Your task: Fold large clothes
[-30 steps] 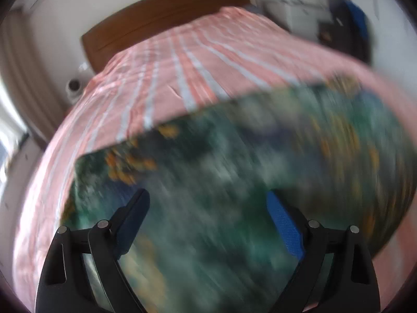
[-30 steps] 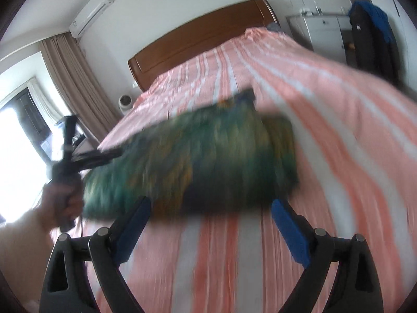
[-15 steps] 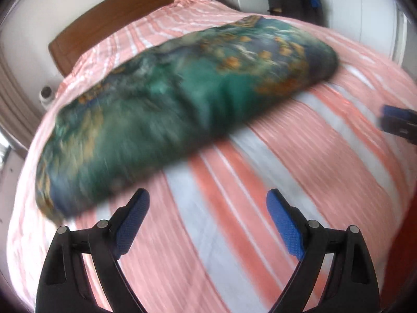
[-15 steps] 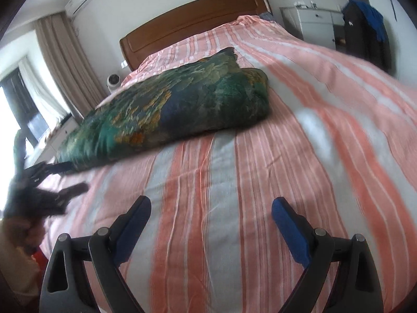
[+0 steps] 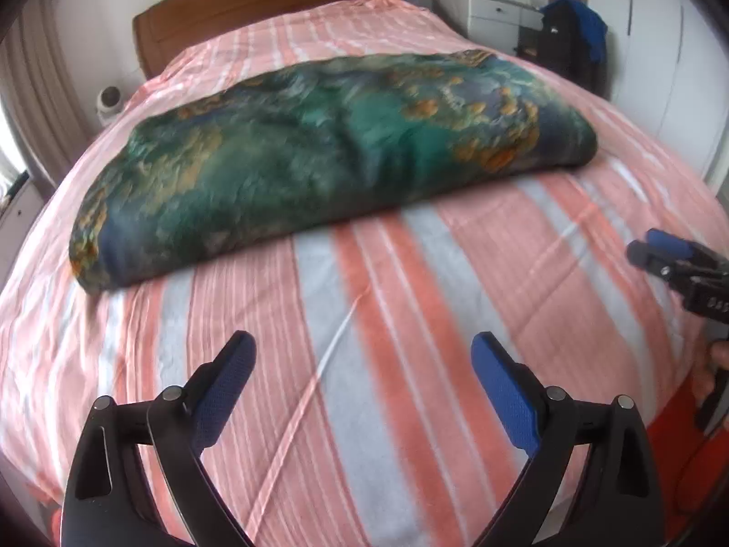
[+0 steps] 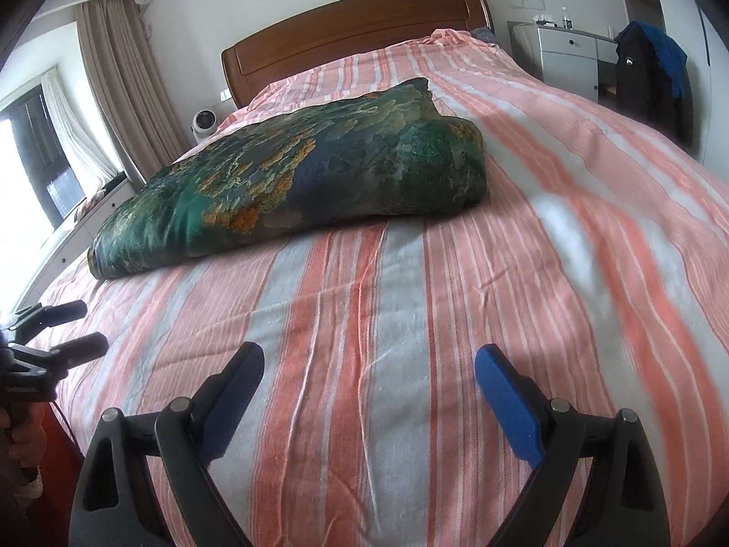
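Observation:
A folded green, blue and orange patterned cloth (image 5: 319,150) lies across the middle of the bed; it also shows in the right wrist view (image 6: 296,173). My left gripper (image 5: 362,371) is open and empty, above the striped bed cover near the foot, well short of the cloth. My right gripper (image 6: 369,376) is open and empty, also near the foot of the bed. The right gripper appears at the right edge of the left wrist view (image 5: 674,264), and the left gripper at the left edge of the right wrist view (image 6: 54,332).
The bed has a pink, orange and grey striped cover (image 6: 455,296) and a wooden headboard (image 6: 355,32). A white dresser (image 6: 565,50) and dark hanging clothes (image 6: 651,73) stand at the right. Curtains (image 6: 118,82) and a window are at the left.
Both grippers have pulled back from the cloth toward the foot of the bed. The cloth, close and blurred a second ago, now lies still and folded on the bed.

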`<state>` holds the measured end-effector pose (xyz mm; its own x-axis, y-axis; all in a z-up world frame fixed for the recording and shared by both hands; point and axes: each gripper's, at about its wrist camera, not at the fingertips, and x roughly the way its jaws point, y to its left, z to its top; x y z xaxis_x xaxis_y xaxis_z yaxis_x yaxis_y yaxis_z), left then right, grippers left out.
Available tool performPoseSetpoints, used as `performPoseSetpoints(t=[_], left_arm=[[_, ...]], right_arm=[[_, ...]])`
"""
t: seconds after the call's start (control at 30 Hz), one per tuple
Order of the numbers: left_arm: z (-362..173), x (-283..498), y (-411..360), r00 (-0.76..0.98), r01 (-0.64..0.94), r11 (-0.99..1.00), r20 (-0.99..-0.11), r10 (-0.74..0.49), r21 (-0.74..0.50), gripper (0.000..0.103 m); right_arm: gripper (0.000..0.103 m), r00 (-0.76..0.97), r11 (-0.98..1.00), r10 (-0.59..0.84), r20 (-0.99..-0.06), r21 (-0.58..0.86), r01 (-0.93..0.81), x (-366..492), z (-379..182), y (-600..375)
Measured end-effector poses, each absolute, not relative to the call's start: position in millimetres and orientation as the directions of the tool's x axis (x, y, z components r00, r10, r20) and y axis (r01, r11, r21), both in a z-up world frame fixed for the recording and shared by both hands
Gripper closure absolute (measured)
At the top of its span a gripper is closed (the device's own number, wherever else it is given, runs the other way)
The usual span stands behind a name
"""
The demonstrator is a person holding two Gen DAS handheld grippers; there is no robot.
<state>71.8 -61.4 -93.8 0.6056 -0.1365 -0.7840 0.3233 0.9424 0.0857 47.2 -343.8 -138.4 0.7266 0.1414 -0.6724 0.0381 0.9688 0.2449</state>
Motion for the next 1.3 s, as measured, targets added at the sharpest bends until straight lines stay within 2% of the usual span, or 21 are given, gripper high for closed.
performPoseSetpoints(t=[0.2, 0.33, 1.3], left_arm=[[-119, 84, -52, 0.559, 0.282, 0.957, -0.823, -0.103, 0.072, 0.007], [-124, 87, -44, 0.546, 0.261, 0.965, -0.829, -0.119, 0.033, 0.002], [-132, 81, -48, 0.539, 0.260, 0.963, -0.839, -0.080, 0.075, 0.000]], right_arm=[[0.010, 0.720, 0.973, 0.131, -0.682, 0.228, 0.039, 51, -141, -341], [0.010, 0.721, 0.975, 0.126, -0.681, 0.219, 0.037, 51, -141, -340], [0.010, 0.720, 0.975, 0.124, -0.683, 0.217, 0.038, 51, -142, -339]])
